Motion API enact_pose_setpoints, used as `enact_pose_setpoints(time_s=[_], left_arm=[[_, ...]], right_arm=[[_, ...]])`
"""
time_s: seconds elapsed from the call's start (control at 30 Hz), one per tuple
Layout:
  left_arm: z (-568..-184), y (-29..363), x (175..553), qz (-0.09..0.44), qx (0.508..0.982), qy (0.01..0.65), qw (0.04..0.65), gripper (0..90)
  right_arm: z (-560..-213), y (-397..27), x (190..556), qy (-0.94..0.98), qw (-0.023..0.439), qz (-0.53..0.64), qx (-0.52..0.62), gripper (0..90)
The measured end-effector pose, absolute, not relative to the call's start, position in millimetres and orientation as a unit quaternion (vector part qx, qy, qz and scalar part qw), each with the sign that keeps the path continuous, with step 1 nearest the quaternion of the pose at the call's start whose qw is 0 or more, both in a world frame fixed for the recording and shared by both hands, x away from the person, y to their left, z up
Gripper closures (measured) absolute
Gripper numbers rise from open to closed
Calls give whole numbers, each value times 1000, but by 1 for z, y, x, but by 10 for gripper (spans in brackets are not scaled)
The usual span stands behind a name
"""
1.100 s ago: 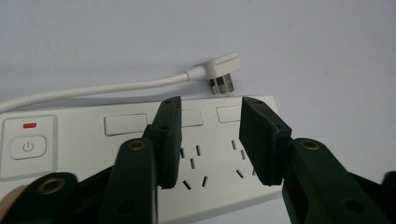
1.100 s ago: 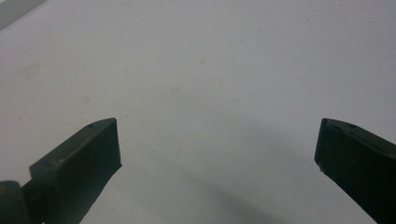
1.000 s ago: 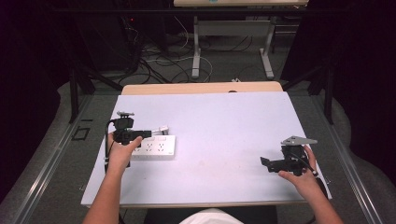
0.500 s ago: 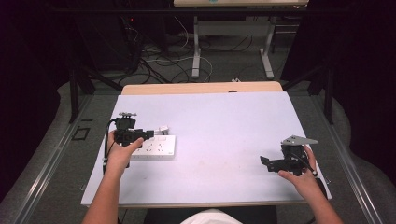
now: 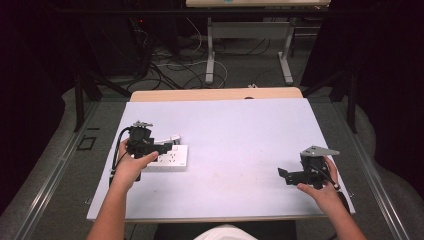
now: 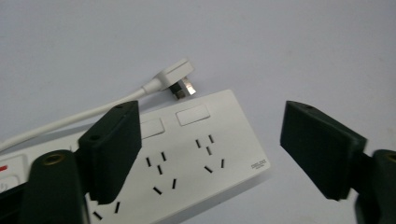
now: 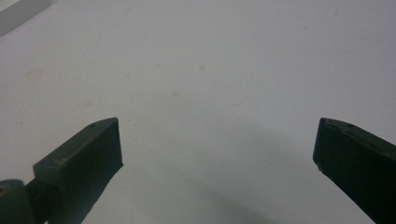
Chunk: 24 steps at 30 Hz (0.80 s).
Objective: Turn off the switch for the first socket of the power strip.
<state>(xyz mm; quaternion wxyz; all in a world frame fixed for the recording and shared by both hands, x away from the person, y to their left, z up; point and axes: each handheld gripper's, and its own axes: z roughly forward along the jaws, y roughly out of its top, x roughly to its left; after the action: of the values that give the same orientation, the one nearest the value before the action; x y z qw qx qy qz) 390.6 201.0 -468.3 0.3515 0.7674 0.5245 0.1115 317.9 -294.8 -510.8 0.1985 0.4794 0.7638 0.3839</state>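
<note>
White-topped table (image 5: 240, 130), cables (image 5: 165, 62) on floor beyond.

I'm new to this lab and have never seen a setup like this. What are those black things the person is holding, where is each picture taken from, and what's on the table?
A person sits at a white table and holds a hand-operated two-jaw gripper in each hand; there is no robot arm. The high view looks down from above the person's side. In it the left gripper sits over a white power strip, and the right gripper hovers over bare table near the right edge.

The other two pictures come from small cameras riding on the grippers, looking out along their black jaws. The left gripper view shows its jaws open above the power strip, with a white plug and its cord lying on the table just behind the strip, not plugged in. The right gripper view shows open jaws over plain tabletop. Neither gripper holds anything.
</note>
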Motion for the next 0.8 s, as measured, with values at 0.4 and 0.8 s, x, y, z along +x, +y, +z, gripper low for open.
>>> enact_pose_setpoints(time_s=[0.4,0.8], left_arm=[[-464,178,384,105,798,473,359,0],[-459,168,367,120,806,442,376,0]], right_arm=[[-510,-295,317,762,205,385,478,8],[-509,-297,315,758,205,387,484,8]])
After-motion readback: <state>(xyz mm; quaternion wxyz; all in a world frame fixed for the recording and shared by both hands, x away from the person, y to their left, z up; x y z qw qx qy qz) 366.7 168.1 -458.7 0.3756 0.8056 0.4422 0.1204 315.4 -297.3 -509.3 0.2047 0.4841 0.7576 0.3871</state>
